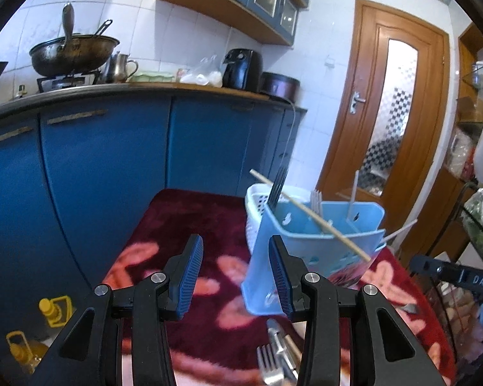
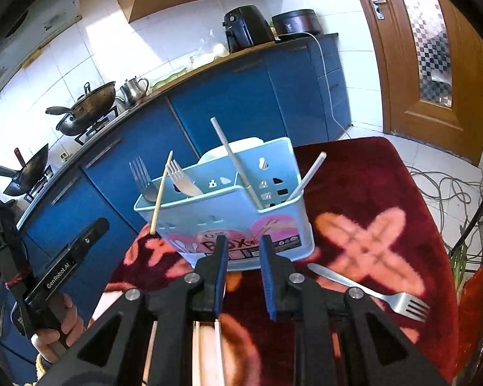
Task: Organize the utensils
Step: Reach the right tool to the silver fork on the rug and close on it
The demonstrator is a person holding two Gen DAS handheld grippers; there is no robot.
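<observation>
A light blue utensil holder (image 1: pixel 318 241) (image 2: pixel 228 215) stands on the red patterned cloth (image 1: pixel 183 234) (image 2: pixel 364 199). It holds forks (image 2: pixel 145 180), a wooden chopstick (image 1: pixel 309 212) (image 2: pixel 160 193) and white sticks (image 2: pixel 235 164). My left gripper (image 1: pixel 236 276) is open and empty, just left of the holder. My right gripper (image 2: pixel 241 270) is open a little and empty, close in front of the holder. A metal fork (image 2: pixel 373 292) lies on the cloth to its right. More utensils (image 1: pixel 278 357) lie below my left gripper, and chopsticks (image 2: pixel 209 353) lie under my right gripper.
A white perforated basket (image 1: pixel 257 202) stands behind the holder. Blue cabinets (image 1: pixel 106 167) run along the counter with woks (image 1: pixel 74 51), a kettle and a black appliance (image 1: pixel 241 67). A wooden door (image 1: pixel 389 112) is at the right. Oil bottles (image 1: pixel 25 350) stand on the floor.
</observation>
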